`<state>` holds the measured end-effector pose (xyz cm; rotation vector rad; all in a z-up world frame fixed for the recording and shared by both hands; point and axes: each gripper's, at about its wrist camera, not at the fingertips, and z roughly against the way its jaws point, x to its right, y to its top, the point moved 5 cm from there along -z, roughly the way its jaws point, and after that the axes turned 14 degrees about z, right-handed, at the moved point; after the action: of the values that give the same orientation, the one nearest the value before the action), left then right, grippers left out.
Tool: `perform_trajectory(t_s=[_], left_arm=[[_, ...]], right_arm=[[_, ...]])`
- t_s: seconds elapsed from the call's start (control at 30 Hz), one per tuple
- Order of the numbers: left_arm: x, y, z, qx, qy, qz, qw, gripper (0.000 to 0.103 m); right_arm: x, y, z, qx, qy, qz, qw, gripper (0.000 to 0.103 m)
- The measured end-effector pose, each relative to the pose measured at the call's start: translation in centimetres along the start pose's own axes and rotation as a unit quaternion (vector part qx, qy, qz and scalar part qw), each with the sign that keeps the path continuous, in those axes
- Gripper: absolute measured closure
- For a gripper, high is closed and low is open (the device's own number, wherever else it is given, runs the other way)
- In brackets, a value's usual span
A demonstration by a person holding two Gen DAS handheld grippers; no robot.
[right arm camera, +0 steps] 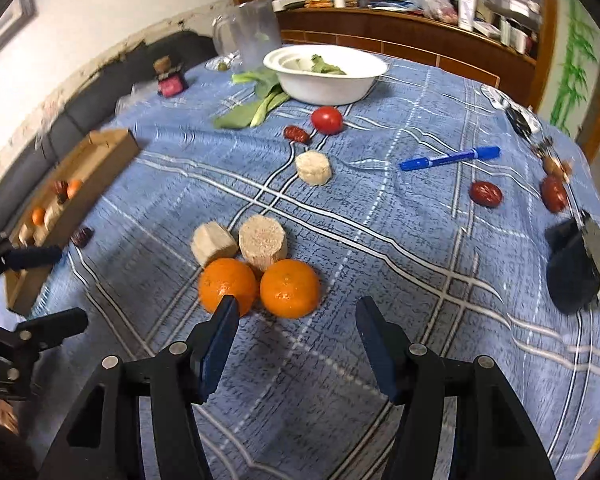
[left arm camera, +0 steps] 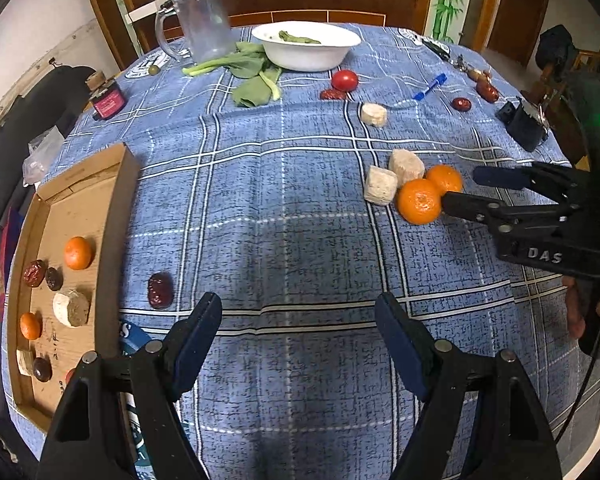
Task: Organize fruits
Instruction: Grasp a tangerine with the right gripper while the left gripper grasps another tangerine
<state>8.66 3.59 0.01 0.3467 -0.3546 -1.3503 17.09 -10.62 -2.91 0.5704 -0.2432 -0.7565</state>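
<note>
The two oranges sit side by side near the middle of the worktop, touching each other, with two pale cut chunks just behind them. I read the step in hand as picking up one of the pair with my right gripper, which hangs just in front of them with its jaws apart and nothing between them. Its left finger tip overlaps the left orange, while the right orange lies closer to the centre of the gap. I would commit to the right orange: shift slightly so it sits squarely between the fingers, then come down so the left finger slips into the seam between the fruits without nudging either one. They are round and will likely roll, so I would close slowly and low on the fruit.

My left gripper is also released and empty, over bare cloth. The cardboard tray at the far left already holds oranges, dates and chunks; one date lies just outside it.
</note>
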Motion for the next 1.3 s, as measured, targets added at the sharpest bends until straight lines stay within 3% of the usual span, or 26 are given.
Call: perform_trajectory(t_s=[0.13,0.2,0.23,0.3,0.33,0.4,0.5,0.7,0.83,0.9,1.13,1.3], left_arm=[[0.3,0.1,-0.2,-0.002,0.007,-0.004,1.0000,0.025],[0.3,0.1,-0.2,-0.003,0.010,-0.003,0.9999,0.025],[0.2,0.1,-0.1,-0.004,0.009,-0.002,0.9999,0.025],[0.0,0.0,0.2,0.003,0.010,-0.004,0.9999,0.025],[0.0,0.0,0.2,0.007,0.013,-0.006,0.9999,0.025],[-0.1,0.2,-0.2,0.006,0.019,-0.003,0.9998,0.025],[0.1,0.3,-0.6,-0.006,0.012,0.011,0.9999,0.025],[0.3,0.1,-0.3,0.000,0.023,-0.001,0.9997,0.025],[0.5,0.7,-0.6,-0.005,0.016,0.012,0.9998,0.025],[1.6,1.1,-0.8,-0.005,0.007,0.008,0.9999,0.025],[5.8,2.9,-2.6,-0.007,-0.018,0.018,0.9997,0.025],[7.2,4.4,-5.0,-0.011,-0.035,0.072,0.9967,0.025]], right_arm=[[0.1,1.2,-0.4,0.024,0.026,0.009,0.999,0.039],[0.1,1.4,-0.9,0.018,0.093,-0.016,0.995,0.038],[0.1,1.4,-0.7,0.017,0.106,-0.025,0.994,0.038],[-0.7,1.2,1.1,0.035,0.195,-0.034,0.980,0.038],[-0.8,1.0,1.8,0.041,0.195,-0.028,0.979,0.038],[-0.2,0.8,2.7,0.042,0.126,-0.009,0.991,0.038],[0.2,0.6,1.8,0.027,0.081,-0.003,0.996,0.038],[-1.3,0.0,-0.5,0.004,0.075,0.031,0.997,0.040],[-1.5,0.1,-0.5,0.008,0.054,0.038,0.998,0.054],[-1.0,-0.4,0.3,0.002,0.033,0.037,0.999,0.070],[1.4,-4.7,4.0,0.011,0.018,-0.050,0.999,0.070],[1.4,-6.9,4.6,0.005,0.009,-0.061,0.998,0.069]])
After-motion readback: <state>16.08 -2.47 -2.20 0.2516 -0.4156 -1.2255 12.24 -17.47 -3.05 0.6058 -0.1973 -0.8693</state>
